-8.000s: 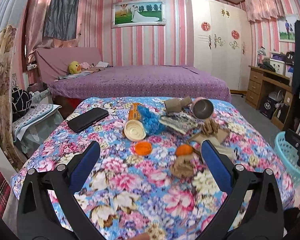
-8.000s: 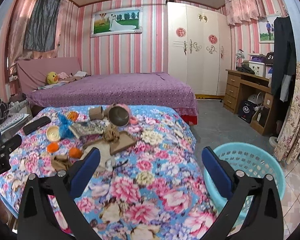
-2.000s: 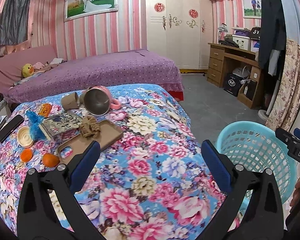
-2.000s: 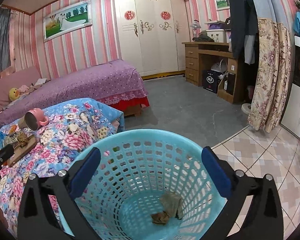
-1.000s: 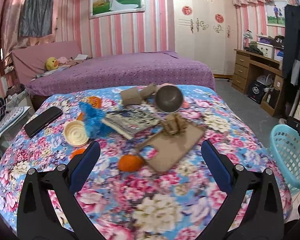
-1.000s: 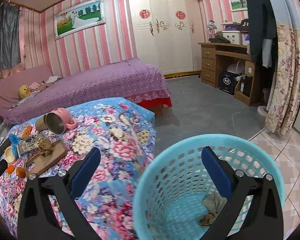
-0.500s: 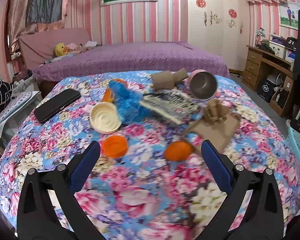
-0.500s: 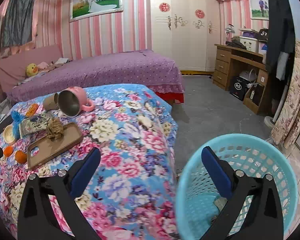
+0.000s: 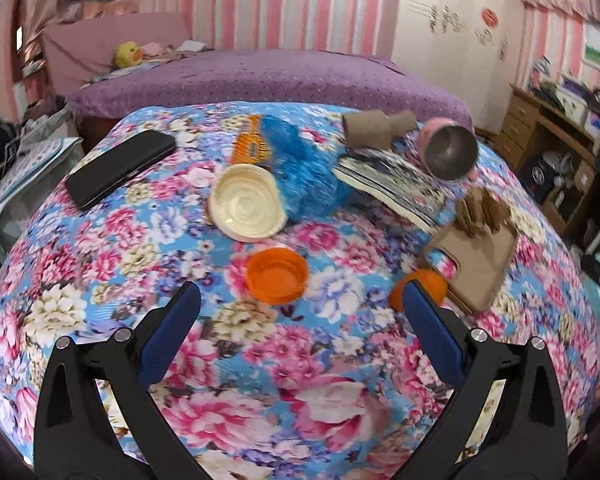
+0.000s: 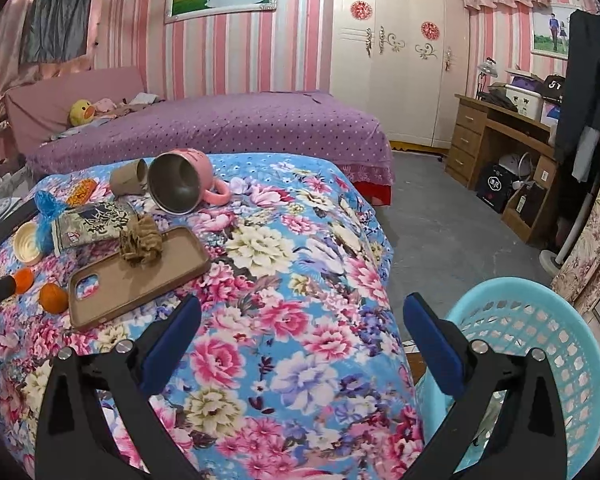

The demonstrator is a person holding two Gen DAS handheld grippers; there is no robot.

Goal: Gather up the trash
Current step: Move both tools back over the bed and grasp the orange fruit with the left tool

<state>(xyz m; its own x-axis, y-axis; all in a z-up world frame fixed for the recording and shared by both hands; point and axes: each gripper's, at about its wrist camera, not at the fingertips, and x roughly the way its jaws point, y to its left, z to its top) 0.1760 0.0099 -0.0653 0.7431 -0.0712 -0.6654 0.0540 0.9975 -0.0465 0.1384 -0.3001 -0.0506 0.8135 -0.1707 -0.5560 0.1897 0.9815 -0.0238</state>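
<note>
Progress appears early: most of the clutter lies uncollected on the floral tablecloth (image 9: 228, 360). Left gripper (image 9: 298, 332) hangs over the near part of the table with its jaws spread wide and nothing between them; right gripper (image 10: 302, 340) hangs over the table's right edge, jaws likewise spread and empty. Just beyond the left gripper lies an orange cap (image 9: 277, 275), open side up, with an orange round object (image 9: 418, 286) beside the right fingertip, touching the brown phone case (image 9: 476, 258). A crumpled brown wad (image 10: 140, 240) rests on that case. Farther in lie a cream lid (image 9: 246, 208), a blue mesh scrap (image 9: 304, 172), an orange wrapper (image 9: 250, 144), a printed booklet (image 9: 396, 182) and a black phone (image 9: 120, 166) near the left edge. Toward the far edge, a cardboard tube (image 9: 370, 130) and a tipped pink mug (image 10: 184, 186) lie side by side. The turquoise basket (image 10: 540, 328) stands on the floor just beside the table's right near corner; its contents are mostly hidden by the gripper, so what it holds cannot be told. Remaining work, by this judgement: caps, lid, wad, mesh, wrapper and tube. Beyond the table stand a purple bed (image 10: 236, 128), a white wardrobe (image 10: 396, 52), a wooden desk (image 10: 496, 140) and pink striped walls (image 10: 240, 52).
</note>
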